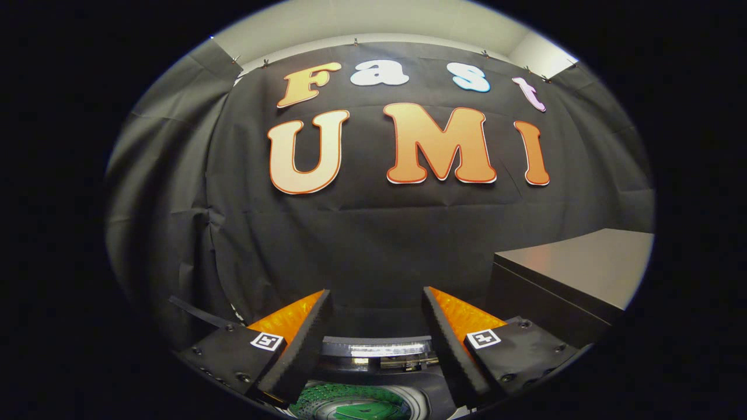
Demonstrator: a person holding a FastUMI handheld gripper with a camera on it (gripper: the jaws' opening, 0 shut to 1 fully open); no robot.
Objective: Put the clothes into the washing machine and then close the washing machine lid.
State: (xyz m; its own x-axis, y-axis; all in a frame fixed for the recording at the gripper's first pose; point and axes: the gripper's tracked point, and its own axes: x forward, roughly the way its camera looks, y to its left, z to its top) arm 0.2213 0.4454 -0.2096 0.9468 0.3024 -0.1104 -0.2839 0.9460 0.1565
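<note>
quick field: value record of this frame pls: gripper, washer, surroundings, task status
gripper: gripper open, nothing between the fingers, held above the washer
washer: washing machine below the fingers, lid off the opening, green inner tub in sight
clothes: cannot tell whether any are in the tub
surroundings: dark box beyond the right finger, black cloth wall behind
task status: lid not yet closed
</note>
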